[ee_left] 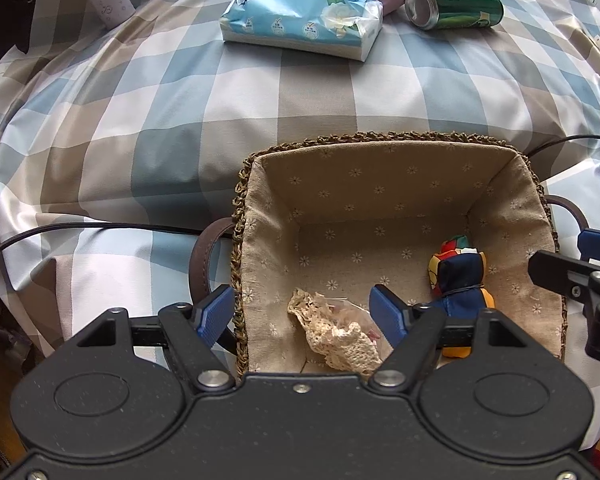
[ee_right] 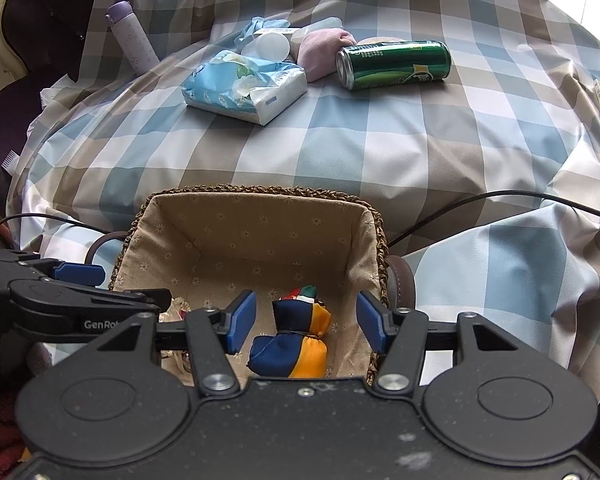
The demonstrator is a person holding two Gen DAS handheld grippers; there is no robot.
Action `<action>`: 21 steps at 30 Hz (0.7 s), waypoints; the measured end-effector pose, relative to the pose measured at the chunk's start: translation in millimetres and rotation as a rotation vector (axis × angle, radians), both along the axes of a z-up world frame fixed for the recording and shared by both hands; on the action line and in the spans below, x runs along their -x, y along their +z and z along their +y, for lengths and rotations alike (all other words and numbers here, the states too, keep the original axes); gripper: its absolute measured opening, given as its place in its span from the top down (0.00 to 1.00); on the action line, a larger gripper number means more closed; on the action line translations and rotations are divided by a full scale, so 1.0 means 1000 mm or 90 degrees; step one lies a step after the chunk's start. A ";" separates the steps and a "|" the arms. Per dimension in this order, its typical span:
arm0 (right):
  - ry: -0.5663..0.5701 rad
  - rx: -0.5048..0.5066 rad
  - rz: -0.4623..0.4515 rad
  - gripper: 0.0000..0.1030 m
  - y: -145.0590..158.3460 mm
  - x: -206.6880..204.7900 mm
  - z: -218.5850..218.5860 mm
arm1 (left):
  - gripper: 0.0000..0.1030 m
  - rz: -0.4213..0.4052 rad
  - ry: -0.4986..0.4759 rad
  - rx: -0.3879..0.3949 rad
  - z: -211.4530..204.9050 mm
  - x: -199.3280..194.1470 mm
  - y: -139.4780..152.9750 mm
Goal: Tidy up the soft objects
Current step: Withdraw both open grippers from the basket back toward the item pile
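On the far side of the checked cloth [ee_right: 380, 152] you have a green drinks can [ee_right: 394, 65] lying on its side, its open end facing left. To the left, well apart from the can, a lilac bottle [ee_right: 132, 40] leans at the cloth's edge. Thin black cables [ee_right: 500, 196] trail across the cloth nearer you, and a white plastic cup [ee_right: 270, 47] lies tipped over near the can

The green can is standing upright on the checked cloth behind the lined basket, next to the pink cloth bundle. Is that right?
Not quite. The green can is lying on its side, not upright, its open top turned toward the pink cloth bundle. The rest holds: it rests on the checked cloth behind the lined basket. The right wrist view shows this most clearly.
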State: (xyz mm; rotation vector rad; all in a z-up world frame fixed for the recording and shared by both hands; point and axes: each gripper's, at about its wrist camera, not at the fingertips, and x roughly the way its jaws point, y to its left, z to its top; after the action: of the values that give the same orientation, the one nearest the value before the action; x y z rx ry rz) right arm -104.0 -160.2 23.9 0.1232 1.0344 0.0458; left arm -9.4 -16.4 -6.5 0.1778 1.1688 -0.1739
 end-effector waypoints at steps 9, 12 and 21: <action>-0.009 -0.005 0.003 0.46 -0.004 -0.001 -0.004 | 0.31 -0.011 0.002 0.012 0.003 -0.003 0.009; -0.009 -0.004 0.002 0.46 -0.005 -0.002 -0.004 | 0.31 -0.020 0.002 0.019 0.003 -0.008 0.015; -0.017 -0.002 0.003 0.45 -0.007 -0.010 -0.007 | 0.27 -0.062 -0.001 0.010 -0.002 -0.026 0.023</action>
State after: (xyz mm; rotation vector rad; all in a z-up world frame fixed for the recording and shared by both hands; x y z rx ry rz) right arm -93.6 -167.4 16.6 0.1407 1.0368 0.0224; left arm 16.8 -18.2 17.0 0.1724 1.0703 -0.1739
